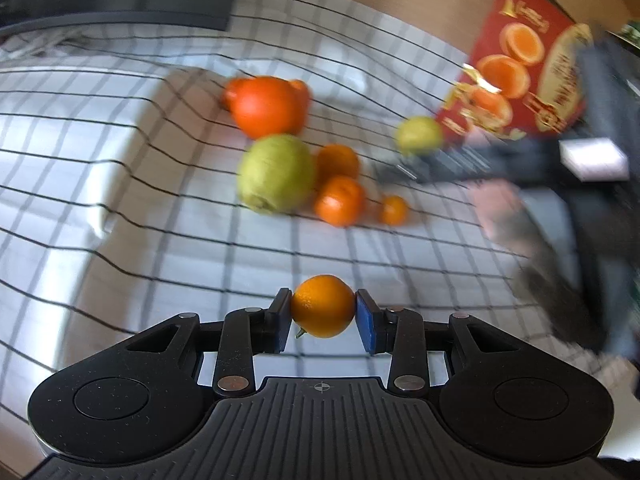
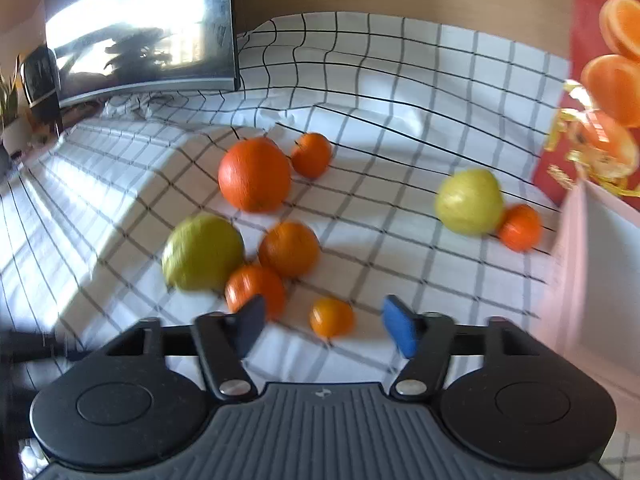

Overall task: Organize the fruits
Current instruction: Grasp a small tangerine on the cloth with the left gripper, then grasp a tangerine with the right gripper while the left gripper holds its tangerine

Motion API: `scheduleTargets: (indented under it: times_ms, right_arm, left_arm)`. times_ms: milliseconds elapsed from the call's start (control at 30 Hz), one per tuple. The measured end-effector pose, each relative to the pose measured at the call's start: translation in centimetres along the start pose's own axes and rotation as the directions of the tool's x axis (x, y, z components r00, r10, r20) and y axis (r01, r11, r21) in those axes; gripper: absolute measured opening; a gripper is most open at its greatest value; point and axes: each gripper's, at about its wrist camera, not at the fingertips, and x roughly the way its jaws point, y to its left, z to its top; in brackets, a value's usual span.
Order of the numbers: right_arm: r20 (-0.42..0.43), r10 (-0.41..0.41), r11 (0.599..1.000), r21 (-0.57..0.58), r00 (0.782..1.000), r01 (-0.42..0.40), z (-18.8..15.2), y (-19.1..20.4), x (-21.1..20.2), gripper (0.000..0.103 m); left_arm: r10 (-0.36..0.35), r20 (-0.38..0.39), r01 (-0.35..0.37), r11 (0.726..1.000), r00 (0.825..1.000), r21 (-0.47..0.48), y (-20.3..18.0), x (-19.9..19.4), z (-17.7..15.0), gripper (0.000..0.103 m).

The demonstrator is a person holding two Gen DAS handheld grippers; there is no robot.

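Here, through my left wrist camera, my left gripper (image 1: 323, 314) is clamped on a small round orange citrus fruit with a green stem nub (image 1: 322, 306), one blue pad pressing each side, the fruit carried clear above the white cloth with black grid lines (image 1: 120, 184). Beyond it, toward the cloth's far edge, lies the loose heap: a large deep-orange round fruit (image 1: 267, 107), a big green pear-like fruit (image 1: 276, 174) just in front of it, and two mid-sized tangerines touching the green one's right side. At the right edge stands the red printed carton with orange pictures (image 1: 520, 72), and my other arm blurs across in front of it, a second yellow-green fruit (image 1: 418, 136) just beside its tip.

Through my right wrist camera, my right gripper (image 2: 324, 330) has its jaws part-open and empty, nothing touching the pads. The tiny round orange kumquat-like fruit (image 2: 332, 317) lies on the cloth straight ahead, centred in the gap and just past the fingertips. It is nearly round, so no long axis dictates my wrist roll. A tangerine (image 2: 256, 288) sits just behind my left pad, close enough to be nudged. The red carton and a pale box wall (image 2: 592, 272) rise along the cloth's right edge, nearer this hand. I judge the next move is a short push forward and down, then to close on that small fruit
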Motion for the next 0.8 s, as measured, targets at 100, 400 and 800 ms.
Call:
scheduleTargets:
  times_ms: [100, 400, 800]
  right_arm:
    - [-0.025, 0.037, 0.999, 0.039, 0.999, -0.036, 2.0, 0.3, 2.3, 0.054]
    - [-0.123, 0.079, 0.996, 0.056, 0.989, -0.073, 3.8, 1.0, 7.9, 0.048]
    - [0.006, -0.033, 0.995, 0.094, 0.999, 0.032, 0.9, -2.6, -1.8, 0.047]
  left_arm:
    - [-0.022, -0.007, 0.022, 1.0, 1.0, -0.003, -0.6, -0.1, -0.5, 0.039]
    - [-0.004, -0.017, 0.003, 0.999, 1.0, -0.036, 0.5, -0.9, -1.0, 0.039]
    - [-0.116, -0.112, 0.131, 0.982, 0.987, 0.134, -4.1, 1.8, 0.2, 0.039]
